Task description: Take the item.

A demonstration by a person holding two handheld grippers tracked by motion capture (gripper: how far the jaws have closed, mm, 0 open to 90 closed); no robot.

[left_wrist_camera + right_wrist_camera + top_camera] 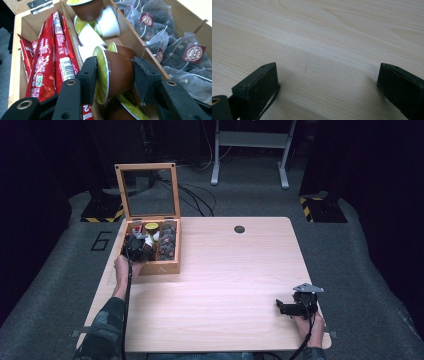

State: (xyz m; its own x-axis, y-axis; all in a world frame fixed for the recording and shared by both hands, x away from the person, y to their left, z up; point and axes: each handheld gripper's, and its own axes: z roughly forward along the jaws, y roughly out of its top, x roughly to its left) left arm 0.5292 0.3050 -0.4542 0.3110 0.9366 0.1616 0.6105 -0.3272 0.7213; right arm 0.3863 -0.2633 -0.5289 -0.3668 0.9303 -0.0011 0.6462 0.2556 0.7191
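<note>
Your left gripper [114, 75] is clenched on a brown coffee capsule [116, 73] lying on its side in the middle compartment of the wooden box [160, 268]: one pad presses on its green foil lid, the other on its base, so the capsule sits squarely between the jaws. In the high view that gripper [136, 246] is down inside the box at the table's far left corner, and your left hand [121, 266] rests against the box's near wall. The box's glass lid [148, 190] stands upright on its hinges. Moving left to right inside it, the left compartment holds red stick sachets [48, 55], the middle one holds more capsules, white ones [108, 25] and another brown one [87, 8] at the far end, and the right compartment holds mesh tea bags [175, 50] with dark red tags. A further green-lidded capsule beneath the held one is mostly hidden by the jaws. The print on the sachets is too small to read. Farther right, the light wood table [230, 285] is bare up to your right gripper [292, 307], which lies near the table's right front corner; in its own view the jaws stand wide apart, released, over bare wood [324, 50], their tips cut off by the frame.
</note>
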